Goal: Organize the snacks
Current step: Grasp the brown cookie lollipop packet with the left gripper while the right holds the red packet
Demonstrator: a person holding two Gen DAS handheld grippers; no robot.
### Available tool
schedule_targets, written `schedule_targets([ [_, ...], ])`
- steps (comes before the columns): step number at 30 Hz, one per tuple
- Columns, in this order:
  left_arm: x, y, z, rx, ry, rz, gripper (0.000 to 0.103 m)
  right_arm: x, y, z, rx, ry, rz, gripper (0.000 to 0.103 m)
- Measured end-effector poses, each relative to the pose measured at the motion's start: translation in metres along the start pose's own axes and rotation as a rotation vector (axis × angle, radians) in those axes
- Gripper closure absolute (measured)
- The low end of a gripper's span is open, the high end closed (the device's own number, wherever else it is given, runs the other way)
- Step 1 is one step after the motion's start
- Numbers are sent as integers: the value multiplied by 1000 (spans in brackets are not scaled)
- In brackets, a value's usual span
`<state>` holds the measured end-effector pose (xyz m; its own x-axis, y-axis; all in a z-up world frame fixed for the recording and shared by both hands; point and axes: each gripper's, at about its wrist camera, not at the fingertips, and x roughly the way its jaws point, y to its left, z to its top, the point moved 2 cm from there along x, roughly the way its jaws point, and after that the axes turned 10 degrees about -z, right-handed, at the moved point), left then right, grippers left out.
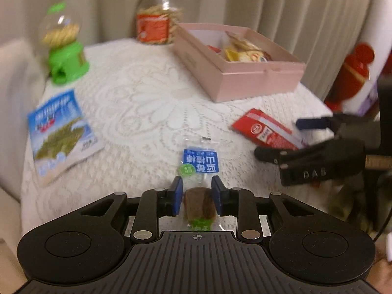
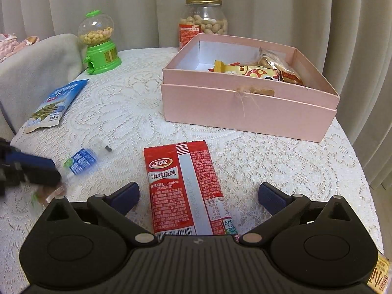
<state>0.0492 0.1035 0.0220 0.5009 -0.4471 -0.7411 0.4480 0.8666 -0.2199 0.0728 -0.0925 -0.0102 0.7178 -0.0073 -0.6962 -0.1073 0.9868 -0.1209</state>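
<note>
left wrist view: the left gripper has its blue pads narrowly parted around a small clear-wrapped candy bar lying on the lace tablecloth; whether the pads press it cannot be told. a pink box sits beyond.

right wrist view: the right gripper is spread wide, released, straddling a red snack packet flat on the cloth, touching neither pad.

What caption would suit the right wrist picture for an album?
Right gripper, jaws wide open, straddles a red snack packet lying on the lace tablecloth, before a pink box.
</note>
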Motion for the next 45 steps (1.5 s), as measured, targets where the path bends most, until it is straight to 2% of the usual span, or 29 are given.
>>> schedule_targets([
  [3, 3, -9, 0, 21, 21, -22, 67, -1, 0, -1, 2, -2, 2, 0],
  [12, -1, -13, -4, 30, 28, -27, 67, -3, 1, -2, 9, -2, 3, 0],
  [15, -13, -13, -5, 26, -3, -25, 67, -3, 1, -2, 9, -2, 2, 0],
  [17, -19, -17, -8, 45, 1, -30, 67, -3, 1, -2, 10, -1, 2, 0],
  [20, -13, -26, -18, 85, 54, -22, 67, -3, 1, -2, 10, -1, 2, 0],
  [22, -10, -32, -22, 126, 43, 1, 67, -3, 1, -2, 11, -1, 3, 0],
  [25, -6, -39, -21, 141, 45, -2, 58, -3, -1, -2, 13, 0, 13, 0],
  [27, -2, -41, -20, 150, 45, -10, 47, -4, -3, -2, 18, -1, 26, 0],
  [31, 0, -43, -16, 145, 42, 0, 47, -5, -7, -3, 35, -1, 46, 0],
  [35, 5, -41, -15, 183, 38, 109, 48, -4, -4, -2, 23, 3, 36, 0],
  [39, 11, -34, -17, 141, 40, 58, 53, -3, 0, -2, -7, 9, 12, 0],
  [45, 12, -30, -16, 120, 36, 15, 46, -3, 0, -2, -6, 7, 15, 0],
])
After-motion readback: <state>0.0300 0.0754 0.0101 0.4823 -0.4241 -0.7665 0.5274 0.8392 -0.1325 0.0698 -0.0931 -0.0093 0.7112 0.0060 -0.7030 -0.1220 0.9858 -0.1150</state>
